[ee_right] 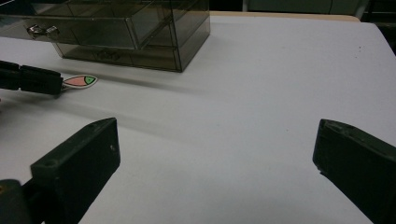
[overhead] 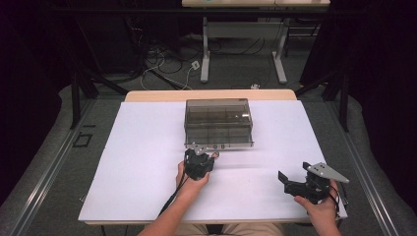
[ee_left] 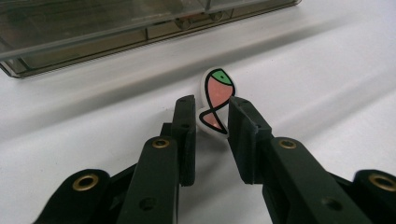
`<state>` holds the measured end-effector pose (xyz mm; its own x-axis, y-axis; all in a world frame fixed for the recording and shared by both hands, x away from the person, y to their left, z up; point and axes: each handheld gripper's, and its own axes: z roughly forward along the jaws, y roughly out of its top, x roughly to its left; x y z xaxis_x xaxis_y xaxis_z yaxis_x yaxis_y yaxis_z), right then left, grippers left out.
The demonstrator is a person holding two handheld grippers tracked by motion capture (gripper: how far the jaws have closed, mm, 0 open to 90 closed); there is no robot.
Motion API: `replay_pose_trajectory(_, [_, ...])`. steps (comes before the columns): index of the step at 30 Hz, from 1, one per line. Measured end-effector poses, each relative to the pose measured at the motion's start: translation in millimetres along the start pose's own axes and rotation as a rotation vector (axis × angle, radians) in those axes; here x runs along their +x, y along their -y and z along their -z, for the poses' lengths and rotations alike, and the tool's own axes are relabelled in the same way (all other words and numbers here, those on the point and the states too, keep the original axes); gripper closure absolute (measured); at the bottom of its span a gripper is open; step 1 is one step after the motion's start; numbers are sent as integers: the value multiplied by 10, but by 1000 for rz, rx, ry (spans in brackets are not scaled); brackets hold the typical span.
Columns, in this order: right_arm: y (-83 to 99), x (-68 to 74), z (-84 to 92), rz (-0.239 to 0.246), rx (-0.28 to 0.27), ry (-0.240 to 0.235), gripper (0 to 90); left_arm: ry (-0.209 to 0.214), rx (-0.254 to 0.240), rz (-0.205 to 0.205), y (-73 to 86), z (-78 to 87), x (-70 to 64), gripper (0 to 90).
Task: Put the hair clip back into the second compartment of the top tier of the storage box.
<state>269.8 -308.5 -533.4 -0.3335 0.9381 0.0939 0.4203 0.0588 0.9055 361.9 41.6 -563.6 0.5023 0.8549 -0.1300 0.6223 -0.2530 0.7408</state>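
Left tongs (ee_left: 208,122) pinching fish token (ee_left: 215,101); right tongs (ee_right: 215,168) released, empty.

Left jaws grip the token's tail end, just before the drawer box (overhead: 219,123) front; the green head juts past the tips. Right tongs (overhead: 295,181) idle, well right of the box and nearer the person. Judged step: carrying the token to a drawer, so keep it level and the grip steady. The table (overhead: 147,147) hold is unclear: token may rest or hover. Drawer contents unreadable through smoky plastic.

Smoky clear plastic drawer box (overhead: 219,122); matt white tabletop (overhead: 147,162); glossy fish piece (ee_left: 216,100).
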Motion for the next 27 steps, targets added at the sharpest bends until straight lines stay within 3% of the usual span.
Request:
replay_pose_trajectory(19, [-1, -4, 0, 1, 0, 0, 5, 24, -31, -10, 2, 120, -37, 733])
replay_pose_trajectory(27, [0, -2, 0, -1, 1, 1, 6, 37, -50, 5, 2, 162, -68, 736])
